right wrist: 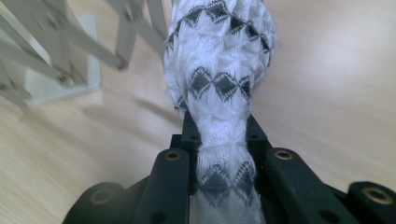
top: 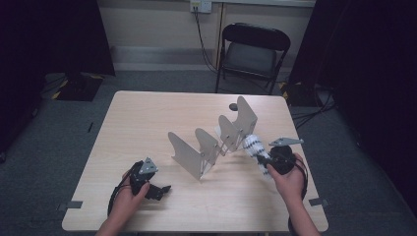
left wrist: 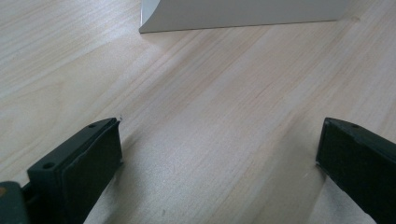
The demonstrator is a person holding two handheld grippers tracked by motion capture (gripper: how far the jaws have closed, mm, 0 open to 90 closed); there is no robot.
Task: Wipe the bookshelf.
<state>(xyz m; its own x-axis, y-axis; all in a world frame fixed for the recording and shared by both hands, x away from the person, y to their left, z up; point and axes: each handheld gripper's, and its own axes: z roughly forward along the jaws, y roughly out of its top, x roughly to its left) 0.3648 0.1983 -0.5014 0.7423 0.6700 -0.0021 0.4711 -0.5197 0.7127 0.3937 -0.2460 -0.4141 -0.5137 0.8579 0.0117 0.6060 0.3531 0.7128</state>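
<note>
Beside the folding rack (top: 216, 140) on the desk (top: 147, 123), the right gripper (top: 265, 162) is pinching a white patterned sock (top: 254, 146); it should be lifting it clear before draping, while the left gripper (top: 160, 189) is resting spread

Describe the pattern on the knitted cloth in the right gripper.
White knit cloth with bands of black diamonds, clearest in the right gripper view.
</note>
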